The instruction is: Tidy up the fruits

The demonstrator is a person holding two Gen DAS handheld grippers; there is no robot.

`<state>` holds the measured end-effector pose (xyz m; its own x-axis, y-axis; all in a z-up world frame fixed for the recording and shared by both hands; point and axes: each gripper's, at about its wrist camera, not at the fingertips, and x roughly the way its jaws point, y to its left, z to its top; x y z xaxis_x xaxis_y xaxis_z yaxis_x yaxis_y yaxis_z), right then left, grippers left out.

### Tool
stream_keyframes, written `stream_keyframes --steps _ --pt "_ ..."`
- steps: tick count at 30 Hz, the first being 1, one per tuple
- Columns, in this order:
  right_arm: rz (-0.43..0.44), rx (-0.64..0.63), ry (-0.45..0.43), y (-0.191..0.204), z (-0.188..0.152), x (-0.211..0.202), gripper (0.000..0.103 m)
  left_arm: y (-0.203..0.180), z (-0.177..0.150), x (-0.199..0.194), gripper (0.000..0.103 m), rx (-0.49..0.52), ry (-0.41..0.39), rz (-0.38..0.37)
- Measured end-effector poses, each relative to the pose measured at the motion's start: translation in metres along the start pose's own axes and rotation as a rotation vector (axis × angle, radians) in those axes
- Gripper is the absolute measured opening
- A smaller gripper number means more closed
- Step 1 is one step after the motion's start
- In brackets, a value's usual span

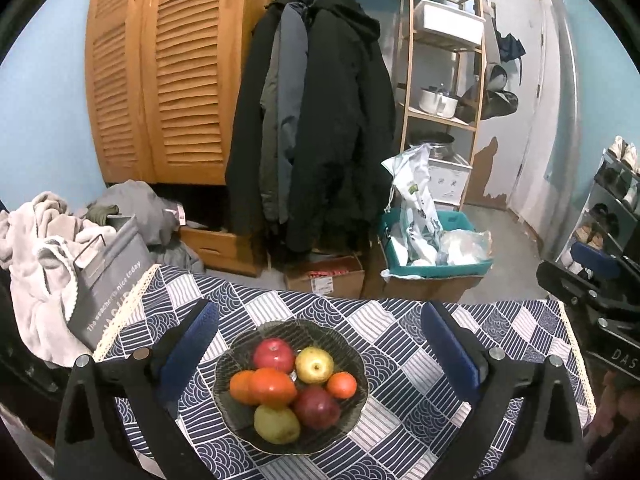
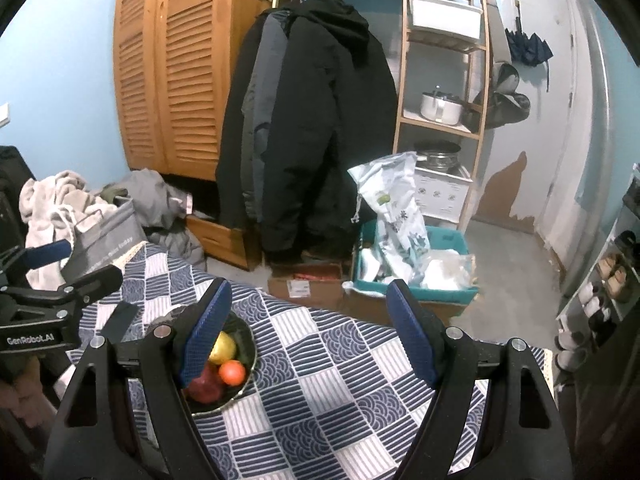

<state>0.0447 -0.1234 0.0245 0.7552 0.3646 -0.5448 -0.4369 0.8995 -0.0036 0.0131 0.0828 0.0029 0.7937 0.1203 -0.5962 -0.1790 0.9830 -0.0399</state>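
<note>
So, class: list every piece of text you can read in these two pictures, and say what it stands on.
"The weather is nice today": grey fabric storage basket.
"GenRobot.AI": black left gripper body.
"DAS", cut off: black right gripper body.
White drawer unit labels: too small to read.

One bowl [image 1: 224, 408] holds two red apples [image 1: 273, 355], two yellow fruits [image 1: 314, 365], three orange fruits [image 1: 341, 385].

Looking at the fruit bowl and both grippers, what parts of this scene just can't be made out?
- Right wrist view: much of the fruit bowl sits behind the right gripper's left finger, so only three fruits show.
- Left wrist view: the right gripper is cut off by the right edge, its jaws unreadable there.
- Left wrist view: the grey bag's lettering is partly hidden by the tablecloth trim.
</note>
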Motion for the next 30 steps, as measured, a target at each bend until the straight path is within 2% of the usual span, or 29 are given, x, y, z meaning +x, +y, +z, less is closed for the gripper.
stream_keyframes --steps 30 --pt "0.000 0.007 0.025 -0.0067 -0.0026 0.0043 0.079 0.0003 -0.0022 0.0086 0.102 0.028 0.015 0.015"
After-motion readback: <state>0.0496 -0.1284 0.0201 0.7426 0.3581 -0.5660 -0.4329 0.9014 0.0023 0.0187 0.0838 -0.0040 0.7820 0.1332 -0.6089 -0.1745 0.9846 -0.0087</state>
